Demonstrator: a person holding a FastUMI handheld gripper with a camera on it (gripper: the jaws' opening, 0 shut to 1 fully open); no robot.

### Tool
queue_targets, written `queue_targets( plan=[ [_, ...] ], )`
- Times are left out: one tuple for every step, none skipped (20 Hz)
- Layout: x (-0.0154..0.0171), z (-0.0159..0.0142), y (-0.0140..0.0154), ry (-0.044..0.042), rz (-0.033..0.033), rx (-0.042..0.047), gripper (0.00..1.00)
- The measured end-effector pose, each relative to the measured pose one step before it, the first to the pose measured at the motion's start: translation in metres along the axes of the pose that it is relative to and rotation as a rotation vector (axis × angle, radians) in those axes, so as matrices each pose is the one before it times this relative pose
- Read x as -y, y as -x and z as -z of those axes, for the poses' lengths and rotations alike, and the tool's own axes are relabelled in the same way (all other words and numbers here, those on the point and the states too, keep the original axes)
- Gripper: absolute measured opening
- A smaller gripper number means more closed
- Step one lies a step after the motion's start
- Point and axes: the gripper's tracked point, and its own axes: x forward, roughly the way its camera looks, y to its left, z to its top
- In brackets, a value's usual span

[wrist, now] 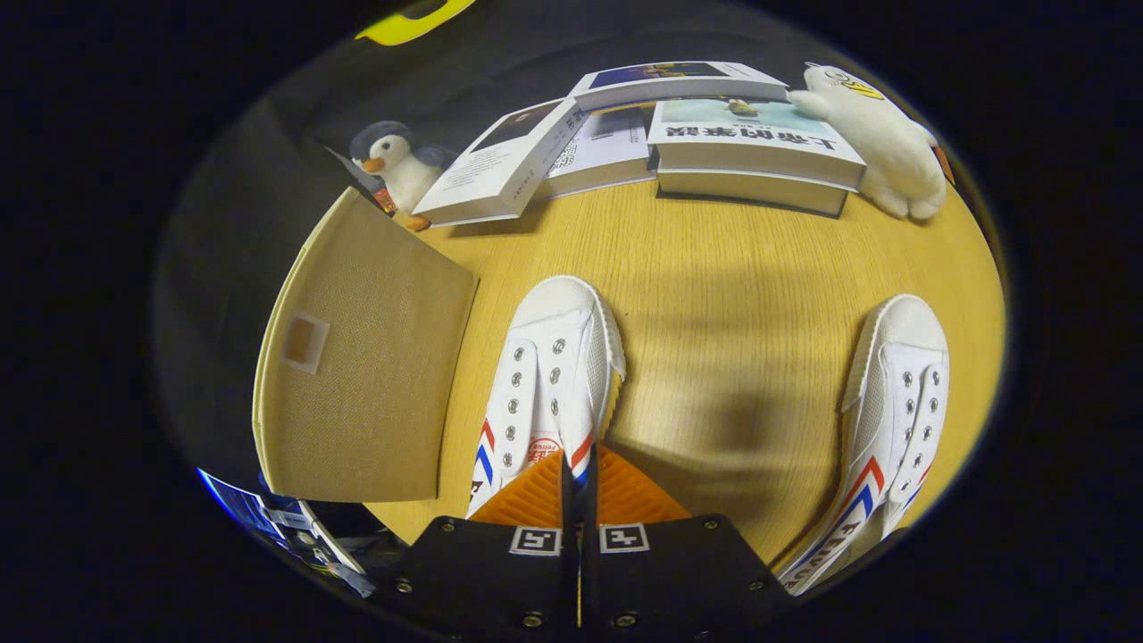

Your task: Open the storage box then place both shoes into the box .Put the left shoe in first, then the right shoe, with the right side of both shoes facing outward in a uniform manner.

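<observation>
The tool (579,464), its fingers pressed nearly together, appears to be gripping the heel of the left shoe (549,375) on the tabletop (732,268), with the storage box (366,357) standing beside that shoe and the right shoe (884,420) lying well apart on its other side.

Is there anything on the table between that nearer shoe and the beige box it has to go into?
Nothing visible. The near shoe lies just ahead of the hand-held gripper, whose fingers are together over its heel end. Only bare table separates it from the storage box beside it. The books lie beyond.
</observation>
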Motion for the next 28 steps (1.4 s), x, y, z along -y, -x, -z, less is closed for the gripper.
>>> queue_targets(
  plan=[
    [-0.00134, -0.00125, 0.00631, -0.01901, -0.00379, 0.00426, 0.01],
    [-0.00127, -0.00131, 0.00675, -0.00905, 0.00167, 0.00369, 0.01],
    [-0.00199, -0.00195, 0.00798, -0.00117, 0.0011, 0.00419, 0.01],
    [-0.00331, -0.00163, 0.0077, 0.00178, -0.00346, 0.00454, 0.01],
    [-0.004, -0.00286, 0.00813, 0.00038, -0.00692, 0.00368, 0.01],
    [-0.00423, -0.00226, 0.00825, 0.00012, -0.00851, 0.00571, 0.01],
    [-0.00416, -0.00401, 0.00836, -0.00141, -0.00648, 0.01027, 0.01],
    [-0.00439, -0.00486, 0.00842, 0.00002, -0.00443, 0.01698, 0.01],
    [-0.00497, -0.00502, 0.00807, 0.00636, -0.00457, 0.0121, 0.01],
    [-0.00421, -0.00396, 0.00826, 0.00234, -0.00328, 0.00844, 0.01],
    [-0.0052, -0.00533, 0.00849, 0.00002, -0.00444, 0.01402, 0.01],
    [-0.00727, -0.0058, 0.00838, 0.00595, -0.00939, 0.02093, 0.01],
    [-0.00719, -0.00632, 0.00786, 0.00808, -0.00957, 0.01571, 0.01],
    [-0.00631, -0.00491, 0.00709, 0.00233, -0.00877, 0.01275, 0.01],
    [-0.00884, -0.00626, 0.00623, 0.00507, -0.0112, 0.00962, 0.01],
    [-0.00848, -0.0051, 0.00569, 0.00516, -0.01169, 0.00553, 0.01],
    [-0.00875, -0.00533, 0.00454, 0.00314, -0.0107, 0.00459, 0.01],
    [-0.00916, -0.00422, 0.00369, 0.0044, -0.00992, 0.00193, 0.01],
    [-0.00972, -0.0047, 0.00113, 0.01023, -0.0101, -0.00032, 0.01],
    [-0.00933, -0.00265, 0.00068, 0.01419, -0.0102, -0.00258, 0.01],
    [-0.01018, -0.00267, -0.00116, 0.01279, -0.00783, -0.00526, 0.01],
    [-0.01, -0.00176, -0.00213, 0.01623, -0.01028, -0.00423, 0.01],
    [-0.01064, -0.00225, -0.00303, 0.01259, -0.0119, -0.0064, 0.01],
    [-0.01095, -0.00118, -0.00314, 0.01129, -0.01409, -0.0091, 0.01],
    [-0.0118, -0.00225, -0.00456, 0.00925, -0.01532, -0.00746, 0.01],
    [-0.01052, -0.00169, -0.0056, 0.00999, -0.01474, -0.00909, 0.01],
    [-0.01097, -0.00165, -0.00588, 0.00984, -0.01449, -0.01022, 0.01],
    [-0.01049, -0.00177, -0.00598, 0.00947, -0.01306, -0.0094, 0.01]
  ],
)
